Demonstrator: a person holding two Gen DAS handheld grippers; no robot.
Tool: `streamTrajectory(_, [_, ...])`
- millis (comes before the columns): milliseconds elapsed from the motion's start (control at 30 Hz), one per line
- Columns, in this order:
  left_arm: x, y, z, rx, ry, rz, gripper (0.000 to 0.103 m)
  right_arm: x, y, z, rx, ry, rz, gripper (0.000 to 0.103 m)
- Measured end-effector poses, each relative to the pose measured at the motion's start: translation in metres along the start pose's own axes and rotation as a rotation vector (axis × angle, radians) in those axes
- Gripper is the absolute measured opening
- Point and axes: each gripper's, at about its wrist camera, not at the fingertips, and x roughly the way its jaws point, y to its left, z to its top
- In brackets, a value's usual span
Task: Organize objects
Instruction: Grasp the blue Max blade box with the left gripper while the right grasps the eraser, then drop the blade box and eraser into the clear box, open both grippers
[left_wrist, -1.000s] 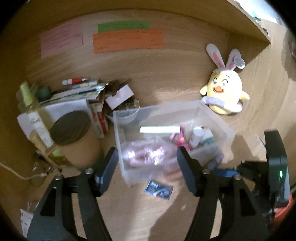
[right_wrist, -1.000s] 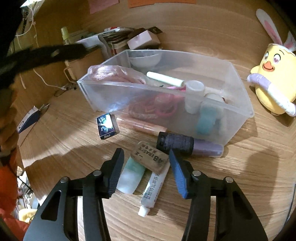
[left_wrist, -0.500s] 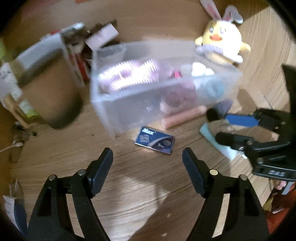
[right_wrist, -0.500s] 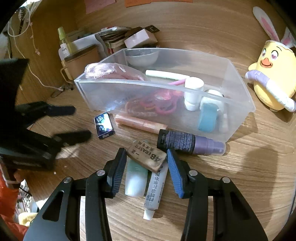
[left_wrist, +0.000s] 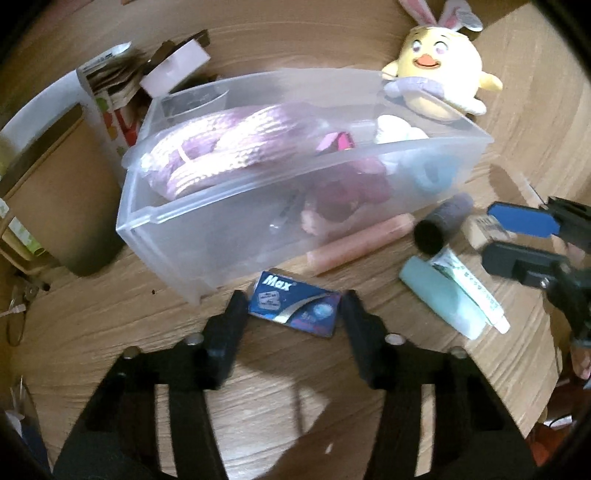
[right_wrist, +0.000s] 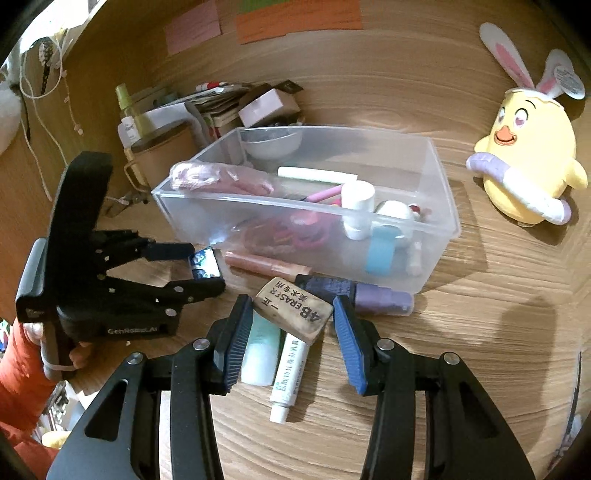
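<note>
Left gripper (left_wrist: 293, 308): held low over the wooden desk (left_wrist: 258, 387), fingers pointing toward the clear plastic bin (left_wrist: 332, 173). Jaws spread apart, one finger on each side of the blue Max box (left_wrist: 293, 308), which lies flat on the desk just in front of the bin's near corner. Whether the fingers touch the box cannot be told; nothing is lifted.

Right gripper (right_wrist: 290, 314): also low over the desk, angled toward the bin's front wall. Blue-padded jaws parted, bracketing the brown eraser (right_wrist: 291, 309) without visibly pressing it. The eraser rests on top of a white tube (right_wrist: 288, 376) and a mint-green tube (right_wrist: 260, 349).

Loose items beside the bin's front wall: pink tube (right_wrist: 266, 263), dark purple spray bottle (right_wrist: 354, 293).

Bin contents: purple rope in a bag (left_wrist: 221, 144), white bottles, pink items.

Plush chick (right_wrist: 524, 162): upright on the desk, well apart to the right of the bin.
</note>
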Motion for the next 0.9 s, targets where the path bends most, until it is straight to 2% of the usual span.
streamTrajectory(200, [-0.009, -0.003, -0.003, -0.009, -0.012, -0.01, 0.049, -0.004, -0.006, 0.003, 0.019, -0.02, -0.001, 0.042])
streamTrajectory(367, [-0.033, -0.006, 0.004, -0.031, -0.074, -0.031, 0.049, -0.013, -0.008, 0.013, 0.018, -0.058, -0.007, 0.042])
streamTrajectory(667, [-0.077, -0.015, 0.038, -0.049, -0.208, -0.098, 0.049, -0.031, -0.017, 0.035, 0.021, -0.14, -0.038, 0.042])
streamTrajectory(900, [-0.084, -0.022, 0.064, -0.052, -0.255, -0.074, 0.049, -0.033, -0.029, 0.054, 0.028, -0.171, -0.089, 0.042])
